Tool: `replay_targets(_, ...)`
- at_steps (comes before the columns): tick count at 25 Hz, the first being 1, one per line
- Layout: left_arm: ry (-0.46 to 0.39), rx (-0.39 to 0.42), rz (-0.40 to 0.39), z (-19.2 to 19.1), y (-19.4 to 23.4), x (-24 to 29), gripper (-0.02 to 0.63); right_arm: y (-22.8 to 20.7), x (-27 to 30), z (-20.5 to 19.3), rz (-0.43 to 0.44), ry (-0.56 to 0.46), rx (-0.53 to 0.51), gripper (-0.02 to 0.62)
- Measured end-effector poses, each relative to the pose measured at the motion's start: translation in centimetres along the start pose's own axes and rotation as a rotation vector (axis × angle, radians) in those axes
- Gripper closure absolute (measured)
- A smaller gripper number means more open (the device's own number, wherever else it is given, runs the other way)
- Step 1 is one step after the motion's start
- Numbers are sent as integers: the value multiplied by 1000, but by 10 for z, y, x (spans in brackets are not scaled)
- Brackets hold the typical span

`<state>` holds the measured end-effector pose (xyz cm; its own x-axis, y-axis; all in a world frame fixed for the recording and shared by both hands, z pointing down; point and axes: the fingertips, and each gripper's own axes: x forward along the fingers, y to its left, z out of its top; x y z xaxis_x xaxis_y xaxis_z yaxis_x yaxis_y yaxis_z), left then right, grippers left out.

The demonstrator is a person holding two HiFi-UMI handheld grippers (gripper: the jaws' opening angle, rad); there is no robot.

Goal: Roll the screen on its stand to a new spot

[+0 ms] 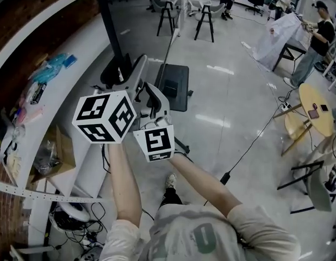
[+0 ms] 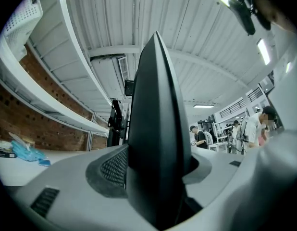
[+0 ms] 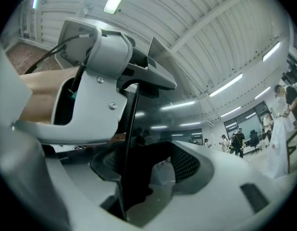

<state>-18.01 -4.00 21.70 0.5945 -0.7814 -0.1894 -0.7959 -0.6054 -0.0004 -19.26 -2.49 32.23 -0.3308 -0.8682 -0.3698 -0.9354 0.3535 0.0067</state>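
Both grippers clamp the near edge of the upright screen (image 2: 157,109), which runs edge-on away from them.

The screen stands tall, its long axis vertical. Its thin top edge points straight ahead of the grippers, with one broad face to each side. The left gripper (image 2: 158,166) has its jaws set wide and pressed on the screen's thick dark rim. Just below it, the right gripper (image 3: 148,165) is closed on the thinner glass edge, with the glossy face toward its right jaw. Beneath and just ahead of the jaws, the stand's dark base (image 1: 172,87) rests on the shiny floor (image 1: 222,91). A curved white shelf (image 1: 75,75) runs along to the grippers' left, and a black cable (image 1: 249,145) trails to their right. Stools (image 1: 204,18) stand well ahead.
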Motion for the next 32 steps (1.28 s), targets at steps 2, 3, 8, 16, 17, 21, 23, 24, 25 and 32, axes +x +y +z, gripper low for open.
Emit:
replay_targets(2, -2, 2, 12, 4, -7, -18, 327, 11, -15, 6, 11, -4, 5, 333)
replay_targets(3, -4, 2, 17, 6, -11, -26, 327, 16, -22, 10, 15, -6, 8, 333)
replay_targets(8, -3, 5, 36, 13, -20, -70, 327, 49, -52, 21, 36, -13, 24, 333)
replay_targets(16, -13, 3, 55, 24, -22, -136, 325, 105, -88, 34, 72, -28, 39, 331)
replay_targets(17, -14, 3, 57, 25, -21, -143, 325, 112, -91, 35, 75, -29, 41, 331)
replay_targets(21, -12, 8, 59, 30, -20, -170, 325, 135, -104, 39, 85, -29, 41, 331)
replay_targets(23, -7, 13, 62, 32, -20, -182, 325, 146, -110, 42, 89, -24, 41, 331)
replay_targets(24, -7, 13, 62, 34, -19, -188, 325, 151, -112, 44, 90, -24, 41, 331)
replay_targets(25, -9, 13, 61, 35, -18, -193, 325, 156, -114, 45, 91, -25, 40, 331)
replay_targets(32, -15, 13, 64, 45, -4, -239, 325, 203, -126, 51, 112, -28, 45, 330)
